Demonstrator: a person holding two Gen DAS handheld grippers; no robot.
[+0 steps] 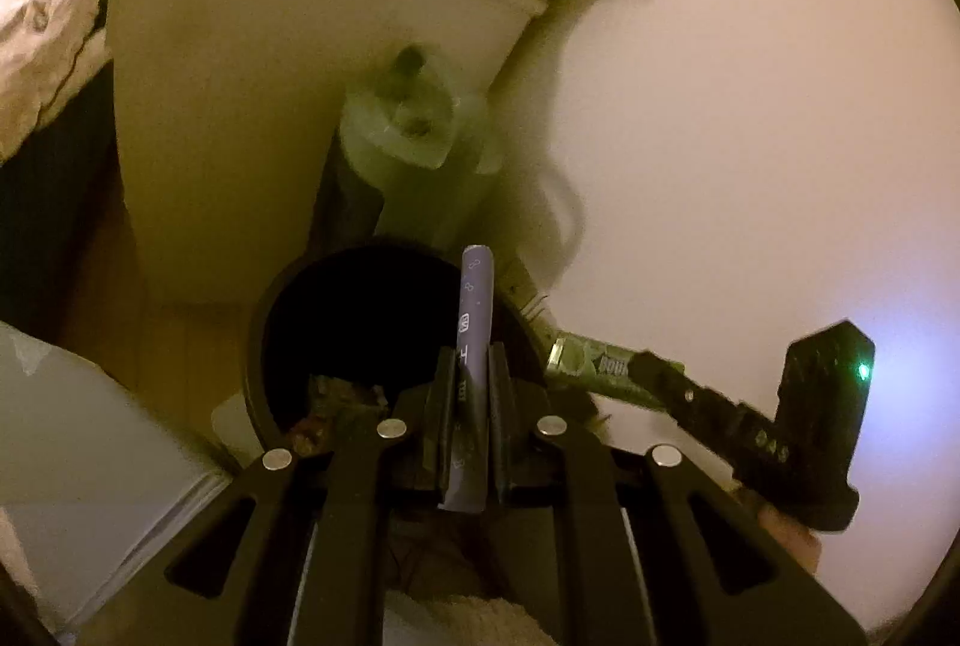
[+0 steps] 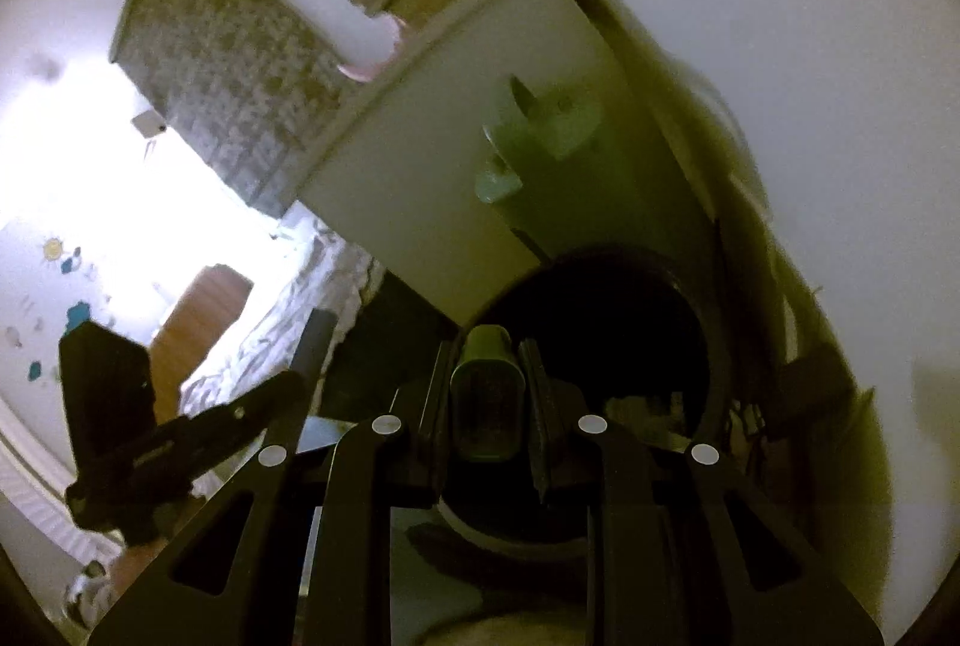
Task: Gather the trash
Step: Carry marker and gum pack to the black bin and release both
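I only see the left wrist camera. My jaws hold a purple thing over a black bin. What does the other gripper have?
Observer: The right gripper is shut on a green packet, seen end-on between its jaws.
Operator: Is it over the bin too?
Observer: Yes. In the right wrist view the black bin opens just beyond its tips, with scraps of trash inside.
Operator: What is past my gripper, on my left?
Observer: The right wrist view shows a bright room there, with a patterned hanging on the wall.
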